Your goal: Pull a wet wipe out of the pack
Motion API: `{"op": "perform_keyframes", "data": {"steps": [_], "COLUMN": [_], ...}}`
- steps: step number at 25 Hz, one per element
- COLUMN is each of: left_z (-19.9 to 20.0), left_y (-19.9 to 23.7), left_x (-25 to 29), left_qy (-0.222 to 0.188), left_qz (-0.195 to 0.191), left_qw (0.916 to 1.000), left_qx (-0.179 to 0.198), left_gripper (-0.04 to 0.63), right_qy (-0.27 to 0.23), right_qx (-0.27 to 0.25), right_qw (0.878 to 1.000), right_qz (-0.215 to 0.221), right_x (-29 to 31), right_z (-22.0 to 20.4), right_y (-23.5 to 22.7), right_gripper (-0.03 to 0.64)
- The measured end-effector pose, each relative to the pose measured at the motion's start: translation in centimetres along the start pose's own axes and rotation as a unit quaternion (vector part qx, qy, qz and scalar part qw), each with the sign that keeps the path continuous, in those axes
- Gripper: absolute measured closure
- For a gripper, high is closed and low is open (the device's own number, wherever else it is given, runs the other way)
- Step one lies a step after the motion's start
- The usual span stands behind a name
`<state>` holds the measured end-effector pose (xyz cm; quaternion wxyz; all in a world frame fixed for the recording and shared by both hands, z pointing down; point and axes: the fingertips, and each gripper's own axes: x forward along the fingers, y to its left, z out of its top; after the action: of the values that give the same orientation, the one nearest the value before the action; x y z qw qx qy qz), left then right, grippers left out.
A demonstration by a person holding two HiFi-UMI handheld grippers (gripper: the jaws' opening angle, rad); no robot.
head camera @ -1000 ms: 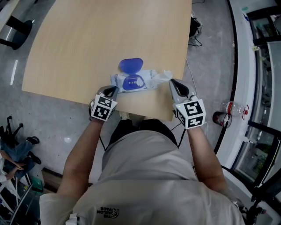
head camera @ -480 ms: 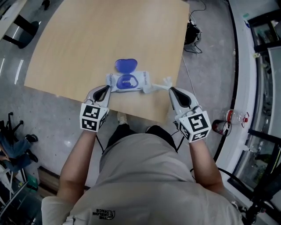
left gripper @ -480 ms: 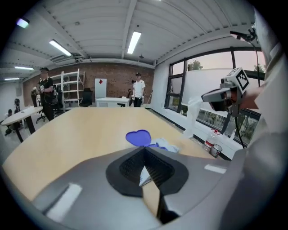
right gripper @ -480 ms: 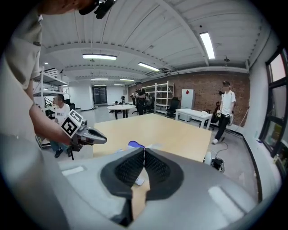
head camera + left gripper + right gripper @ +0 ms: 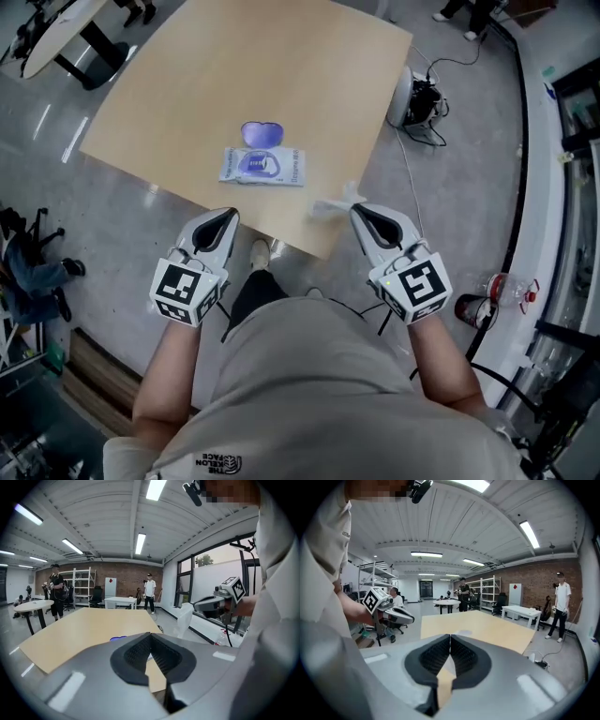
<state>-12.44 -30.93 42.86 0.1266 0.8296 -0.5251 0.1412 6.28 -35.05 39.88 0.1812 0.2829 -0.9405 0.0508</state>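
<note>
The wet wipe pack (image 5: 262, 166) lies flat on the wooden table (image 5: 309, 84), its blue lid (image 5: 261, 133) flipped open away from me. My right gripper (image 5: 354, 208) is shut on a white wet wipe (image 5: 333, 203), which hangs free over the table's near corner, apart from the pack. The left gripper view shows that wipe (image 5: 184, 619) dangling from the right gripper (image 5: 213, 604). My left gripper (image 5: 230, 215) hovers at the table's near edge, shut with nothing in it, well short of the pack. In the right gripper view the right gripper (image 5: 450, 638) has a pale sliver between its pads.
Cables and a dark device (image 5: 422, 94) lie on the floor past the table's right corner. A bottle (image 5: 495, 287) stands on the floor at my right. A round table (image 5: 56, 28) and several people are farther off in the room.
Both grippers have drawn back toward me from the pack. The wipe has come fully out of the pack in the right gripper. The left gripper no longer rests at the pack.
</note>
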Motion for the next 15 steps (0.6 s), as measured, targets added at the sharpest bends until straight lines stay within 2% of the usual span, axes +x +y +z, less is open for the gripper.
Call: {"op": "perform_keyframes", "data": {"steps": [7,10,15], "left_z": [1.9,2.1,2.8], "left_y": [-10.2,-12.8,-15.3], "left_x": [-5.7,-7.9,-9.8], "left_qy": [-0.020,-0.015,-0.018], "left_qz": [0.028,0.028,0.028], "left_qw": [0.9994,0.9995,0.9994], "left_qx": [-0.002,0.001,0.011], "left_gripper": [0.589,0.589,0.589], "right_qy": [-0.017,-0.013,-0.035], "right_qx": [-0.013,-0.015,-0.009], "right_qw": [0.998,0.998,0.996], "right_qz": [0.056,0.062,0.077], "right_x": [-6.9,-9.1,-12.2], "right_z": [-1.5,-2.0,-1.8], "right_y": [2.6,4.0,6.5], "right_gripper": [0.611,0.611,0.612]}}
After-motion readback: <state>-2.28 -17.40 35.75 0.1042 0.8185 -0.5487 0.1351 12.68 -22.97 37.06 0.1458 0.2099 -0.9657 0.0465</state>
